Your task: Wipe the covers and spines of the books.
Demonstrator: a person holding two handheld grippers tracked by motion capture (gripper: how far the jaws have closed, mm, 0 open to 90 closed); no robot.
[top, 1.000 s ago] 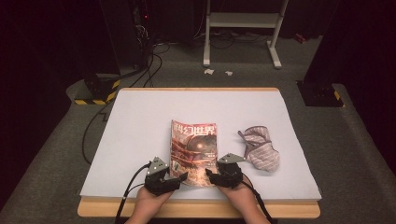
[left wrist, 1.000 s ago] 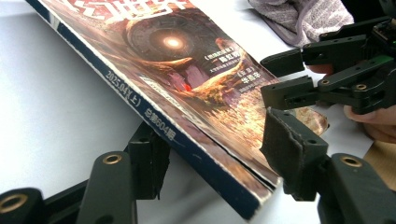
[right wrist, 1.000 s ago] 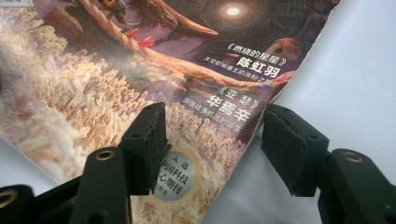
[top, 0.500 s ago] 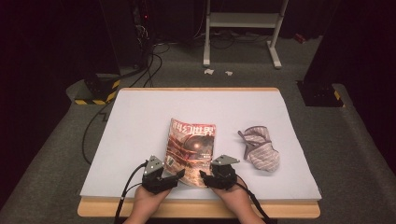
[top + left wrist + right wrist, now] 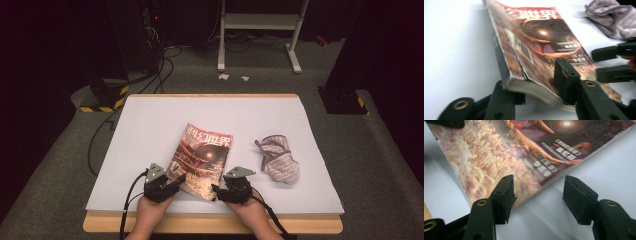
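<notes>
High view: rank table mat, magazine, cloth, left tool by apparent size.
1. Table mat
2. Magazine
3. Cloth and left tool: look alike in extent; unranked.

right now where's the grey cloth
In the high view the grey striped cloth lies bunched on the white table cover, right of the magazine and beyond the right gripper.

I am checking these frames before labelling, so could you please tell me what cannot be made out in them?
- Magazine: its underside lies against the table; the cover's small print is blurred in the left gripper view.
- Left gripper: the magazine's corner sits between its jaws, which have just been closing; the lower pad is hidden beneath the pages.
- Striped cloth: its crumpled folds hide whatever is inside.
- Right gripper: the frame's bottom edge cuts off its body.
</notes>
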